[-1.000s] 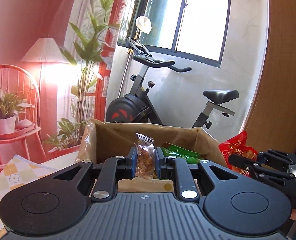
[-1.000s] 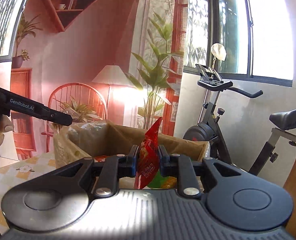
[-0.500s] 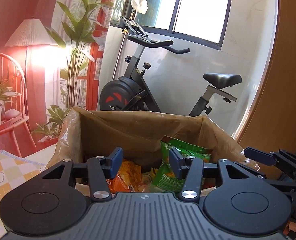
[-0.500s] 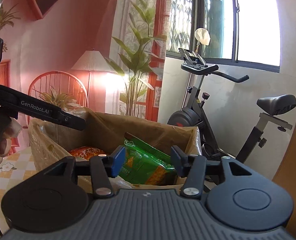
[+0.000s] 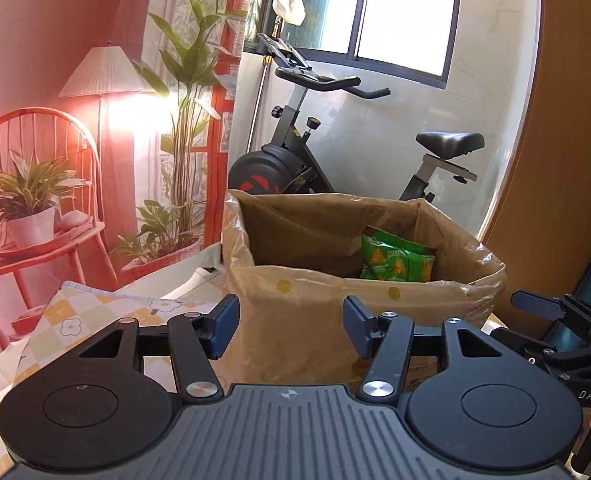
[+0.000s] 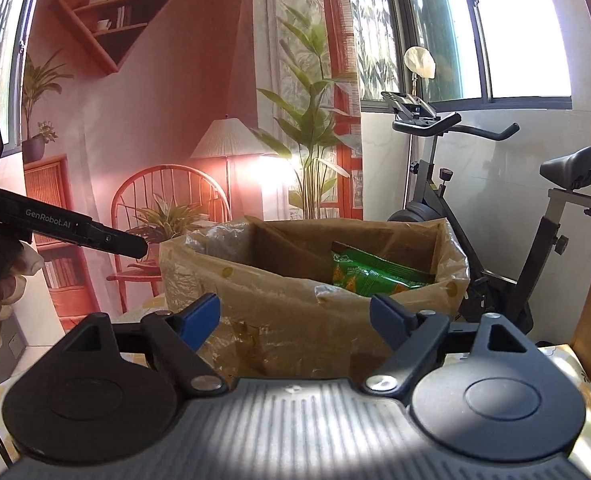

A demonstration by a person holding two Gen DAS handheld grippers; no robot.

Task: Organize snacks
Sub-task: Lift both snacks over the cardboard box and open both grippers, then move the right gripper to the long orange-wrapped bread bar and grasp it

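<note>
A cardboard box lined with a clear plastic bag [image 5: 335,292] [image 6: 279,280] stands in front of both grippers. Inside it a green snack packet [image 5: 395,260] [image 6: 375,276] leans at the right; other contents are hidden by the box wall. My left gripper [image 5: 291,328] hangs in front of the box's near wall, its jaws opening, nothing between them. My right gripper [image 6: 295,320] is also drawn back from the box, jaws opening wide and empty. In the left wrist view the right gripper [image 5: 555,320] shows at the right edge. The left gripper's finger [image 6: 95,236] crosses the right wrist view.
A chequered floral tablecloth [image 5: 95,312] covers the table under the box. An exercise bike [image 5: 335,152] stands behind the box near the window. A printed backdrop with chair and plants [image 5: 75,160] hangs at the left. A wooden panel [image 5: 567,160] rises at the right.
Both grippers let go of their snack packets over the box, opened, and pulled back from it. The box now looks farther away and lower in both views.
</note>
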